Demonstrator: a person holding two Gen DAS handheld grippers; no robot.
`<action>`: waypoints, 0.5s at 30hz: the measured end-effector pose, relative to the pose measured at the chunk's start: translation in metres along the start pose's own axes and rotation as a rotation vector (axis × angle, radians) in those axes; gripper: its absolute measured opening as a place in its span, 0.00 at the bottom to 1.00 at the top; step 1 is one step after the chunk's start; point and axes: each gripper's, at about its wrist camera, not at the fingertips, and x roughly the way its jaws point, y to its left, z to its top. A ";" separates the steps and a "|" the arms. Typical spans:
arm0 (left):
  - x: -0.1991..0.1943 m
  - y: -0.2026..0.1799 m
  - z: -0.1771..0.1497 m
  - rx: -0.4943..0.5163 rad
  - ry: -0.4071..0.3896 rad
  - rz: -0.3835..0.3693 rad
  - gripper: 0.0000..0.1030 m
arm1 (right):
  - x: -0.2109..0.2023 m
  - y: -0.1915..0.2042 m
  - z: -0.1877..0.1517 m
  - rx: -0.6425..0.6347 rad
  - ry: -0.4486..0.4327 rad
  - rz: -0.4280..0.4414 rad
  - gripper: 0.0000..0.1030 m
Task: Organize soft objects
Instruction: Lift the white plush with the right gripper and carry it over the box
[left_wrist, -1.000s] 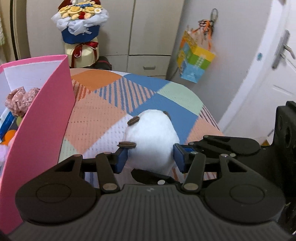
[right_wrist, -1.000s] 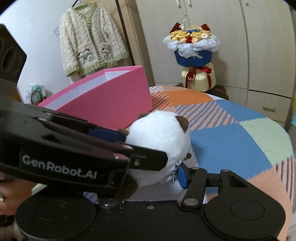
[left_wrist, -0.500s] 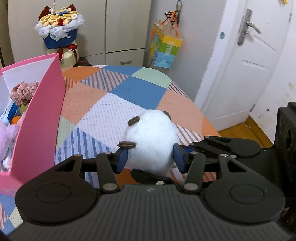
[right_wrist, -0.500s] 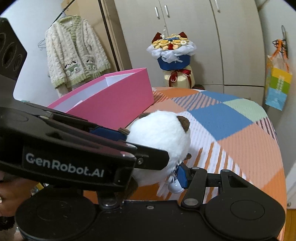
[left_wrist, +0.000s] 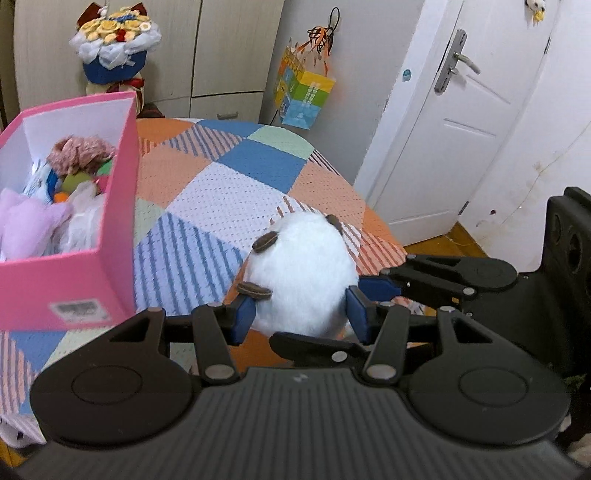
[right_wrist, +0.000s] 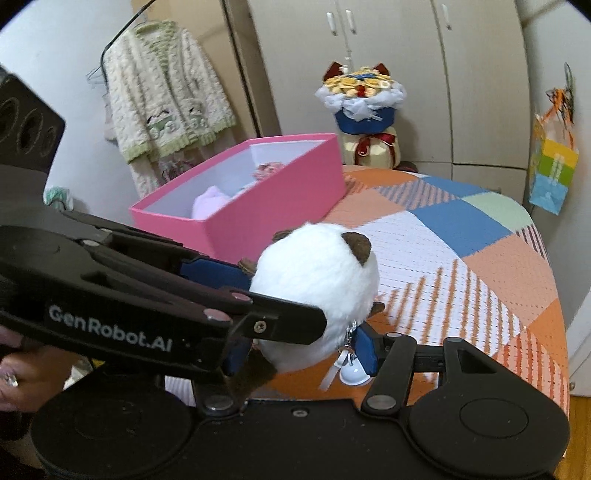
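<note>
Both wrist views close above plush (left_wrist: 301, 275); share pink box (right_wrist: 258, 218).

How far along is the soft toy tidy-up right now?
Done: several soft items already lie inside the pink box. In hand: the white plush is gripped between both the left claw and the right claw, above the patchwork cover. Left: getting it into the box.

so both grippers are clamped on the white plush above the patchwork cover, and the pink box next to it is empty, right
Not quite: the pink box is not empty. The left wrist view shows soft items inside it, including a lilac plush. The rest holds: the left gripper and right gripper both clamp the white plush above the patchwork cover.
</note>
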 end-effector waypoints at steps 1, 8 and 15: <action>-0.005 0.003 0.000 -0.009 0.002 -0.006 0.50 | -0.002 0.006 0.003 -0.012 -0.002 0.002 0.63; -0.045 0.031 0.011 -0.058 -0.021 0.000 0.50 | -0.003 0.033 0.034 -0.032 -0.004 0.070 0.66; -0.082 0.061 0.037 -0.058 -0.106 0.027 0.50 | 0.005 0.057 0.078 -0.096 -0.054 0.127 0.68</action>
